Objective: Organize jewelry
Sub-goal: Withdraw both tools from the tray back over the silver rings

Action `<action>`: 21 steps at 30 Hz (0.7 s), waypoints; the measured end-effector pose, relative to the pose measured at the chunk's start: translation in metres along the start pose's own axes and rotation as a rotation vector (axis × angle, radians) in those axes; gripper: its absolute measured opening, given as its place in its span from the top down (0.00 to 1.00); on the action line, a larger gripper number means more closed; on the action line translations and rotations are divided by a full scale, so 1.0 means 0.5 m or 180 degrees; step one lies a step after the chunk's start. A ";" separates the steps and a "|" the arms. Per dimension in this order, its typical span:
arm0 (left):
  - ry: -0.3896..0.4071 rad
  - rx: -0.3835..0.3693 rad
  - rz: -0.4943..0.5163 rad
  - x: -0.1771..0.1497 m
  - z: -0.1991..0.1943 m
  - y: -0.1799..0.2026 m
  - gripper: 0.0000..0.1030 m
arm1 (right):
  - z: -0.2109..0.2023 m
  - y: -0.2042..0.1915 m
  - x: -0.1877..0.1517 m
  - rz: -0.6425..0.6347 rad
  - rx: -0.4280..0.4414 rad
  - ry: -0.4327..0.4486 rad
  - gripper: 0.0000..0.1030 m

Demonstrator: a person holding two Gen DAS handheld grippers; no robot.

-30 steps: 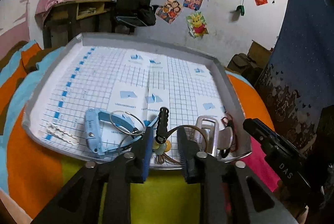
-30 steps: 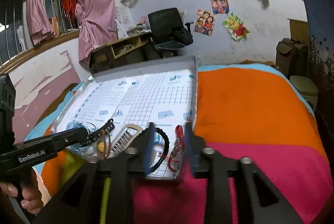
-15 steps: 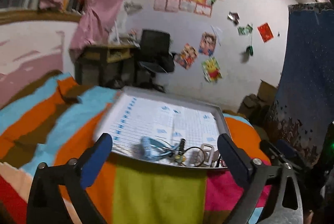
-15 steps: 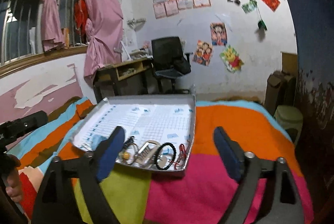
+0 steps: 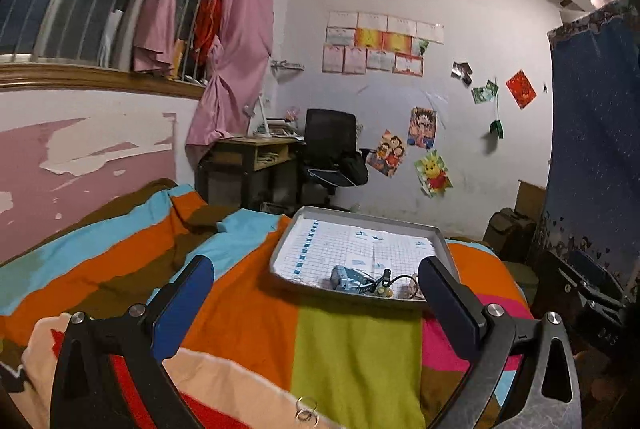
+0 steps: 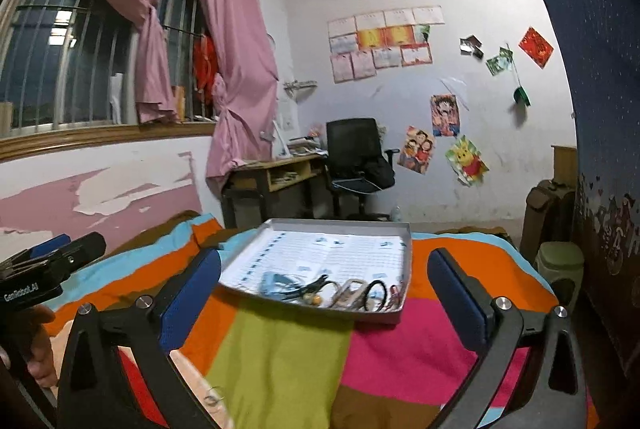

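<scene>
Both claws are spread wide and hold nothing. The jewelry (image 6: 344,291) sits bunched along the near edge of the tray (image 6: 406,261) on the bed, straight ahead. The right claw (image 6: 324,293) looks nearer than the left claw (image 5: 316,301), maybe.

Your left gripper (image 5: 316,303), black-framed with blue pads, is spread wide and holds nothing. Your right gripper (image 6: 326,295), of the same build, gapes equally wide and empty. Your left hand (image 6: 38,345) grips its handle.
</scene>
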State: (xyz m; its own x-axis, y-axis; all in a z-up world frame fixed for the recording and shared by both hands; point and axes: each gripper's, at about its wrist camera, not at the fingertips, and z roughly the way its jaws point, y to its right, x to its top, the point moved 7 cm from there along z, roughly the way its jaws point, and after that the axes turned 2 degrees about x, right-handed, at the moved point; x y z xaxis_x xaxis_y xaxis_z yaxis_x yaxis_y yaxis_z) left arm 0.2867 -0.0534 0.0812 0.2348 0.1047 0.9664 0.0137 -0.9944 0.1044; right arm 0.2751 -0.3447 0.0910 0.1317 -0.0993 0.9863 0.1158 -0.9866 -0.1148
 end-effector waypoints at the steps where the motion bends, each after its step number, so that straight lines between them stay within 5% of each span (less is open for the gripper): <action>1: 0.0014 0.0006 -0.0011 -0.004 -0.015 -0.007 0.00 | -0.022 -0.010 -0.004 -0.0022 0.0004 0.0027 0.01; 21: -0.0002 0.0117 0.0046 -0.143 -0.252 -0.131 0.00 | -0.277 -0.126 -0.130 -0.0208 0.0098 -0.0004 0.01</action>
State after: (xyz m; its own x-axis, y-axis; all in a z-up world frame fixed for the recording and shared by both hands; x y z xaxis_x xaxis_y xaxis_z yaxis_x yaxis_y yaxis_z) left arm 0.1467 0.0055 0.0350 0.2360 0.0904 0.9675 0.0461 -0.9956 0.0818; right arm 0.1231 -0.2940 0.0504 0.1242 -0.0347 0.9917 0.1544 -0.9865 -0.0539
